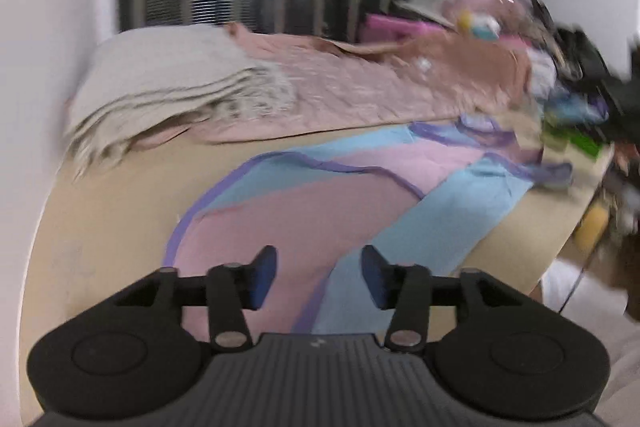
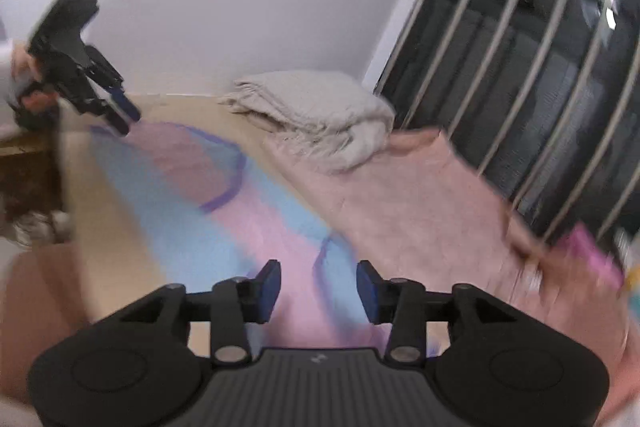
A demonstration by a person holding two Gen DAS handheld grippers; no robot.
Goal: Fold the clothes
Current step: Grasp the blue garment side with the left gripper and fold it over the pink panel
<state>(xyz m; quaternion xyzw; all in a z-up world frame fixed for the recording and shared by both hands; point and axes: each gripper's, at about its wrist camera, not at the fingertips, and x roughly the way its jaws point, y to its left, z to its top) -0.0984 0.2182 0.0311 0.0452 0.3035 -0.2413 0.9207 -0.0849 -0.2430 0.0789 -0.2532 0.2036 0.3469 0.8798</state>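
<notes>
Hovering released, both: left tongs (image 1: 319,277) and right tongs (image 2: 318,291), gripping nothing. Lying spread along the desk (image 1: 112,227) front edge: one pink-and-blue garment (image 1: 320,211). Risking, probably, a single-layer pinch dragging it crooked. Resting behind: one folded beige blanket (image 1: 160,87), one pink cloth (image 1: 360,87).

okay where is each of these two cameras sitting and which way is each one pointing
Left wrist: on the left gripper, looking across the pink and blue garment toward the cluttered far end; open jaws show.
Right wrist: on the right gripper, facing the beige blanket; open jaws and the left gripper show.
Shared: garment, blanket, pink cloth.
</notes>
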